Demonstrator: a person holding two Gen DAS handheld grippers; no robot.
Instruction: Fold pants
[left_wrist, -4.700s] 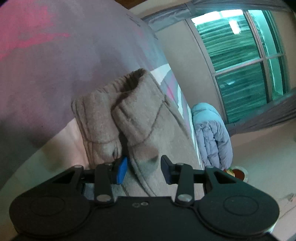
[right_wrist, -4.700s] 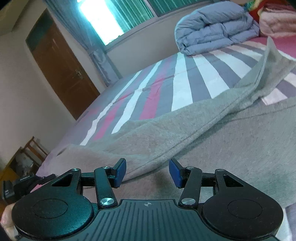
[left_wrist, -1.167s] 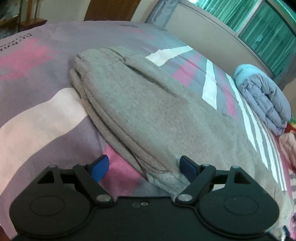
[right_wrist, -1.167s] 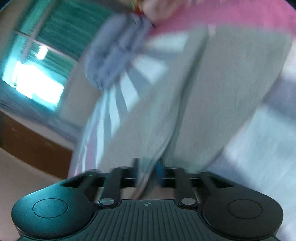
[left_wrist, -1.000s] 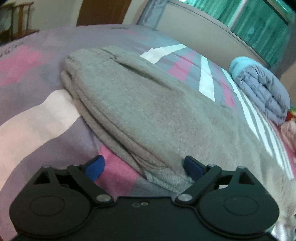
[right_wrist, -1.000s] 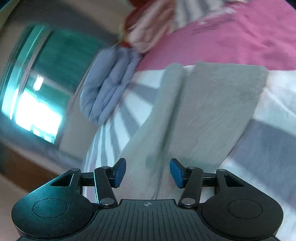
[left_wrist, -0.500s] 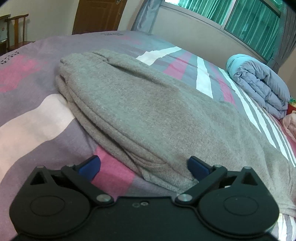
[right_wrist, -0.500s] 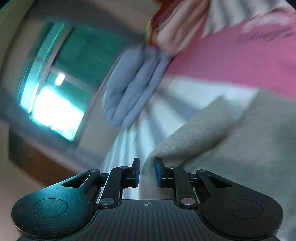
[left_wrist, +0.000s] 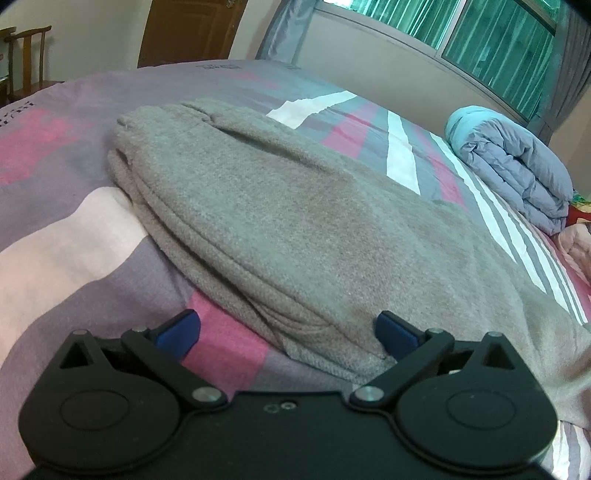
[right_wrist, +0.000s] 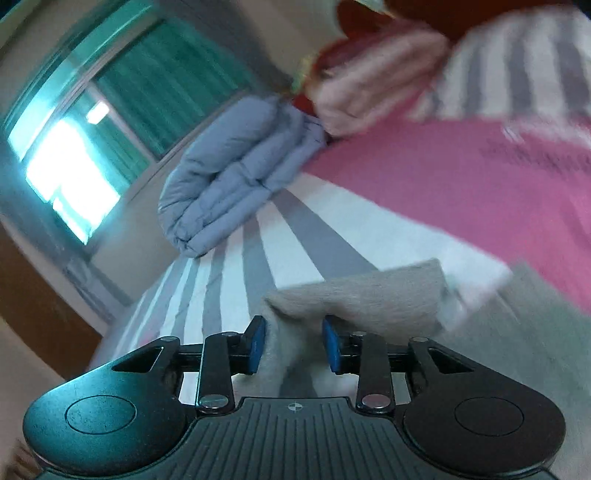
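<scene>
Striped bedding (left_wrist: 66, 236) covers a bed that fills both views, with a window (left_wrist: 495, 40) behind it and a rolled blue duvet (left_wrist: 517, 166) against the far wall.

Pants (left_wrist: 295, 229): grey fleece, lying on the bedding on the near side of the duvet. From the left wrist view they appear already doubled lengthwise, stacked edges showing along the near side.

Left gripper (left_wrist: 288, 332): jaws spread wide. The near edge of the pants lies between the pads, but nothing is pinched.

Right gripper (right_wrist: 291, 343): jaws partly apart with a raised end of the pants (right_wrist: 354, 295) between the pads. The view is blurred; whether the pads press the cloth or only flank it cannot be told. This end lies on the pink-and-grey part of the bedding, in front of the duvet.

Step in hand, as judged: the crosswise fold, taking one end over toward the other.

Next move calls for:
1. A firm pinch through all layers at the raised end.
2. The left gripper steadying or pinching the near edge.
3. Carrying the end over with edges kept aligned, since loose fleece layers are likely to slip apart.
</scene>
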